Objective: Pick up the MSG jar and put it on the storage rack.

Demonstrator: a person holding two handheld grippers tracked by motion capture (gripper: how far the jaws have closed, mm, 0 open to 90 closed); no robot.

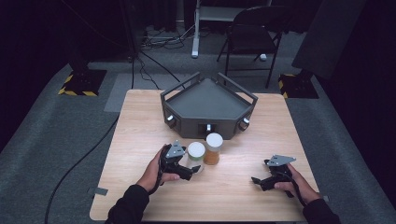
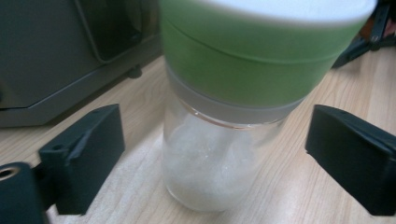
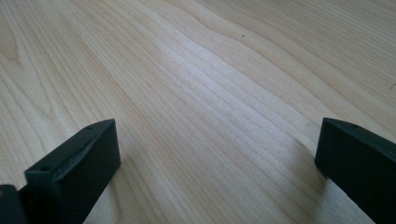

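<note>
At a pale wooden counter (image 1: 140, 121), a person's left claw (image 1: 192, 170) brackets an upright clear glass jar with a green-and-white lid (image 2: 224, 140), jaws spread on either side and not touching it. The jar's long axis stands vertical, dead ahead between the jaws, just beside an amber-filled, white-lidded jar (image 1: 213, 149) and in front of a dark grey angular tray (image 1: 205, 100). The right claw (image 1: 258, 181) rests well apart, jaws apart over bare wood; the left hand is plainly nearer.

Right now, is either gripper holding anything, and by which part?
Nothing is held. The left gripper stands open around the green-lidded jar, jaws clear of the glass. The right gripper is open over bare table.
</note>
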